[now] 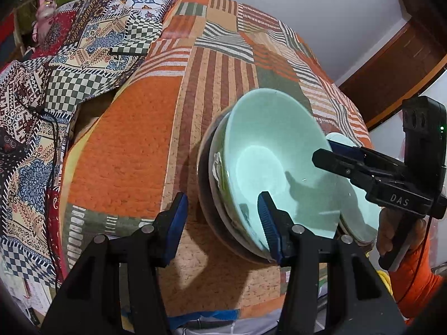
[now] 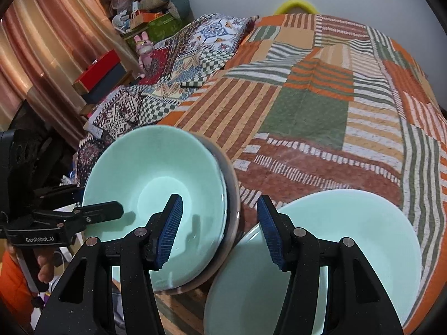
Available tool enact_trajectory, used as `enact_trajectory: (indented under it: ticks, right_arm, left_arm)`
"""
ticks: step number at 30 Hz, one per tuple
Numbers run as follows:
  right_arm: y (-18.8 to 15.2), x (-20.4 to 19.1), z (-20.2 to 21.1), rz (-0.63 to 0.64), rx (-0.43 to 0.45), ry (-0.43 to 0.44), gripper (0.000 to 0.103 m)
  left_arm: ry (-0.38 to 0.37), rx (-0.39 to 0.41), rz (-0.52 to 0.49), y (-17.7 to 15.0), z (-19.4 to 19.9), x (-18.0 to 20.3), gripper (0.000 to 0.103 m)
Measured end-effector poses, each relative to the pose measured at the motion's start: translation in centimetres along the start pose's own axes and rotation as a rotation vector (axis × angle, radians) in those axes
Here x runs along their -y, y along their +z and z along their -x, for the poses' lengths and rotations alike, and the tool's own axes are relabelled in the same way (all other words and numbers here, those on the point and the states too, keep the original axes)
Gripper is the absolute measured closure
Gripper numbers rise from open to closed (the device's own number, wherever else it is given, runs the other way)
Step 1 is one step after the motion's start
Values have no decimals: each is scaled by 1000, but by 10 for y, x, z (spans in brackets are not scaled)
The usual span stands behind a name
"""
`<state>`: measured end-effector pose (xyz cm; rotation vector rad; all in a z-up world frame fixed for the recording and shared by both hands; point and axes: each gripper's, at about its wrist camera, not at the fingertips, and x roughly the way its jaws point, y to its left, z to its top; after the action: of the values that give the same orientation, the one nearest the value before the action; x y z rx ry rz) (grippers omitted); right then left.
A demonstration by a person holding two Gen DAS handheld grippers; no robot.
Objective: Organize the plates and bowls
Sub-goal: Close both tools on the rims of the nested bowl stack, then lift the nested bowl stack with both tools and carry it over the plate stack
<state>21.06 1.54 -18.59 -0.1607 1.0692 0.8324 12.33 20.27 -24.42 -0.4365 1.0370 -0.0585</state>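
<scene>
The left gripper [image 1: 222,215] has its fingers partly open and straddling the near rim of the mint-green bowl [image 1: 276,150]: the right-hand finger sits inside the bowl, the other outside over the bedspread [image 1: 125,145]. The pads do not seem to press on the rim, so I judge it released, not grasping. The right gripper [image 2: 219,223] is likewise partly open; in its own view one finger hangs over the bowl's inside and the other over the rim of the plate [image 2: 363,237] beside the bowl, with the gap between the two dishes below. It holds nothing.

Taking the bowl as the landmark: it sits on top of a stack [image 1: 212,195] of darker and paler dishes, tilted on it rather than level. The plate lies just beside the bowl's stack, on the right gripper's side, apparently on a small pile of its own. Both piles rest on the bed, near its front edge.

The coming move turns on the bowl's rim. The left fingers already bracket it, so the left hand is better placed to close on it; the right is nearer the plate.
</scene>
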Motion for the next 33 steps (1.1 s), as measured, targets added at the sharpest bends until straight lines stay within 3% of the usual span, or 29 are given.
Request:
enact_trajectory:
  ticks: [4,8,11,18,33]
  right_arm:
    - [-1,0,-8,4,-34,19,65]
    - [-2,2,-9,6,-36,7,74]
    - [-1,8,-6,-19,-32,21,83]
    - [-2,5,-5,-26,-23,10,84]
    - [-3,7,1,-63,-13,51,84]
  left_arm:
    - [-18,1,6,0,-2,-1,52]
    - [-57,-4,15,-1,-4,-1,59]
    - [-28,2,5,-2,-5,1,59]
    - [-28,17,55,-2,-3,-1,60]
    - [-9,45,66,-3,8,3,60]
